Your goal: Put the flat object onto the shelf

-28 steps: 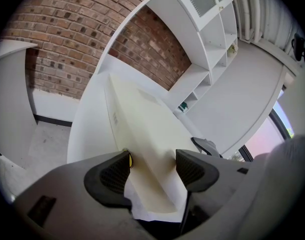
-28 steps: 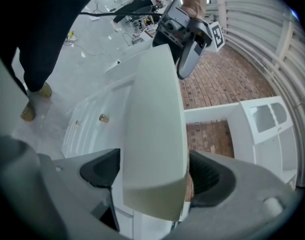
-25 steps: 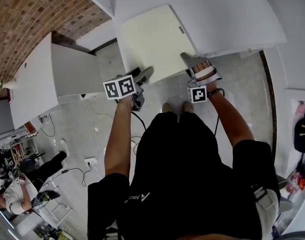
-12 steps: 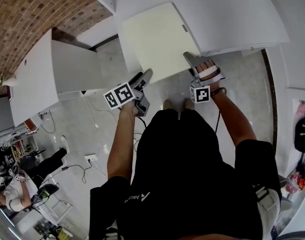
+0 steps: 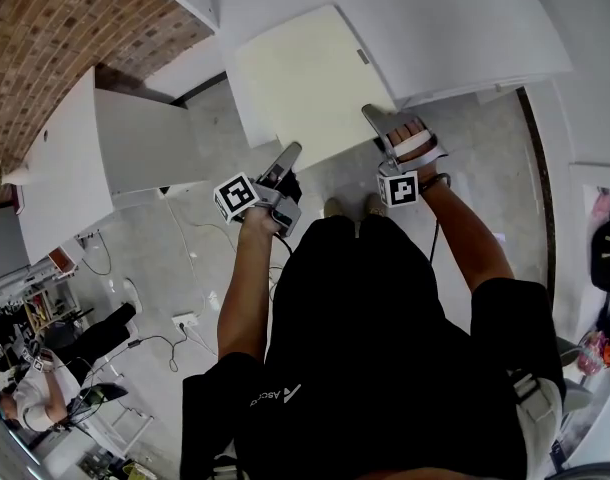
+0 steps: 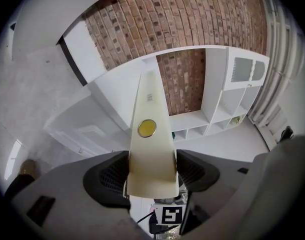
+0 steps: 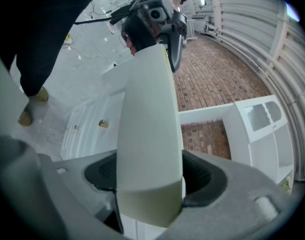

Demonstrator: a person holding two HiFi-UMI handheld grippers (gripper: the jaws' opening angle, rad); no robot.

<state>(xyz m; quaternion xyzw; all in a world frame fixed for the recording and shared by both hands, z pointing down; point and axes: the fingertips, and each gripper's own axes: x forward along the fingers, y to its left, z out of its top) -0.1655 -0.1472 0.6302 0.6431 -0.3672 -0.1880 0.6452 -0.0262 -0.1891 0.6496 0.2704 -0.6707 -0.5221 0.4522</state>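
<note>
A cream flat board (image 5: 305,83) is held up in front of me, above the grey floor, by both grippers. In the head view my left gripper (image 5: 288,158) is shut on its lower left edge, and my right gripper (image 5: 375,118) is shut on its lower right corner. The left gripper view has the board (image 6: 148,149) edge-on between the pads, with a round brass fitting (image 6: 146,128) on its edge. Pads also press both sides of the board (image 7: 148,134) in the right gripper view. The white shelf unit (image 5: 465,28) stands just beyond the board.
A white cabinet (image 5: 105,148) stands at the left, before a brick wall (image 5: 45,38). Open cubbies (image 6: 212,119) show in the left gripper view. Cables and a power strip (image 5: 185,320) lie on the floor. A seated person (image 5: 25,388) is at the lower left.
My left gripper has slid down and a little right along the board's lower edge. The board has shifted slightly left and up. The right gripper has barely moved.
</note>
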